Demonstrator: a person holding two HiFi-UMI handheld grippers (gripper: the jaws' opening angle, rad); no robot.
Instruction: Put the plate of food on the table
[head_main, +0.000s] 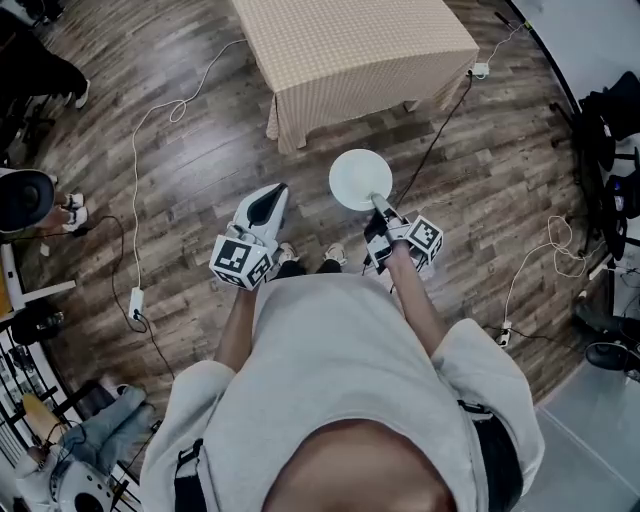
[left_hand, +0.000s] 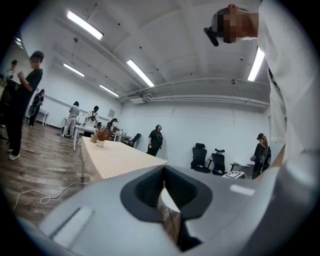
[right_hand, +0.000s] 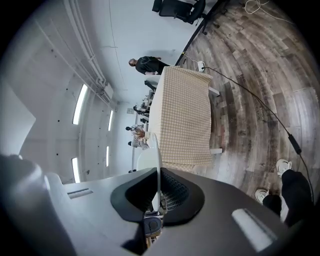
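Right gripper fingers: the right gripper (head_main: 380, 207) (right_hand: 158, 172) has its jaws pinched onto the near rim of the plate (head_main: 358, 178) (right_hand: 156, 155), which shows edge-on between the pads in the right gripper view.
Left gripper fingers: the left gripper (head_main: 270, 198) (left_hand: 163, 170) has its jaws drawn together at the tips, with nothing between them.
Plate: white and round, held out in front of the person over the floor (head_main: 180, 170), roughly level, and short of the table (head_main: 350, 45) (left_hand: 112, 157) (right_hand: 185, 115).
Table: covered with a checked cloth; at its far end stands a vase of dried stems (left_hand: 101, 136).
In between: wood-plank floor, with a black cable (head_main: 435, 140) running from the table's right corner toward the plate.
Also on the floor: a white cable (head_main: 165, 115) left of the table and a power strip (head_main: 136, 303) near the left gripper.
Background: office chairs (left_hand: 199, 156) against the wall, and a standing person (left_hand: 156, 140) beyond the table.
Markings: black-and-white square patterns on the marker cubes (head_main: 243, 262) (head_main: 425, 238); other print is too small to read.
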